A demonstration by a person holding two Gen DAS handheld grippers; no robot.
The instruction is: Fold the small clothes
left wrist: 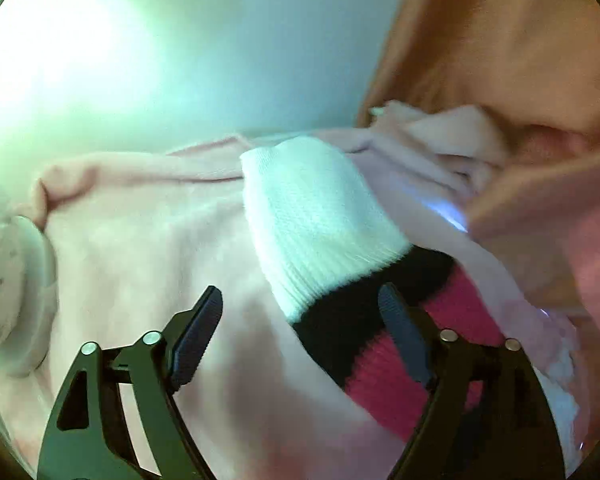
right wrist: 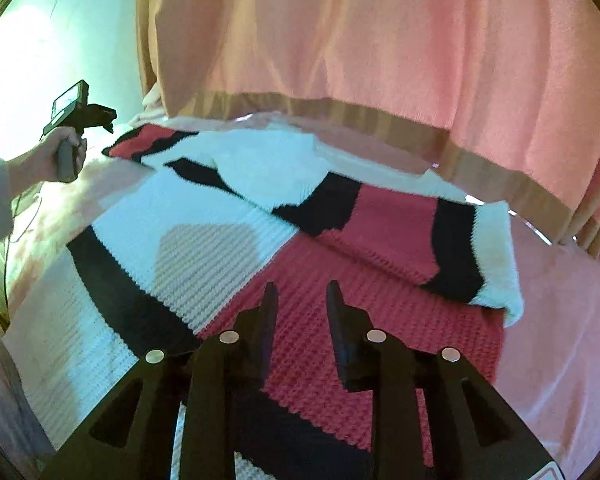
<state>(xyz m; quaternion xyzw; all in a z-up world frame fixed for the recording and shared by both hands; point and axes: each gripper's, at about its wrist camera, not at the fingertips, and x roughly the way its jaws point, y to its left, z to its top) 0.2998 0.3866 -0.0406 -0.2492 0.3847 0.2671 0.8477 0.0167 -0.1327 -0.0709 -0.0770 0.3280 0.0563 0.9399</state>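
Observation:
A knitted sweater in red, black and white blocks lies spread on a pink bed cover, its right sleeve folded across the body. My right gripper hovers low over the red lower part, jaws a small gap apart, empty. In the left wrist view, the sweater's other sleeve, with white cuff, black band and red, lies on the pink cover. My left gripper is wide open just above the sleeve's black band, holding nothing. It also shows in the right wrist view, held by a hand at far left.
An orange-pink curtain hangs behind the bed, its hem touching the far edge. A pale wall is at the left. A grey spotted soft thing lies at the cover's left edge. Bunched pink fabric lies beyond the sleeve.

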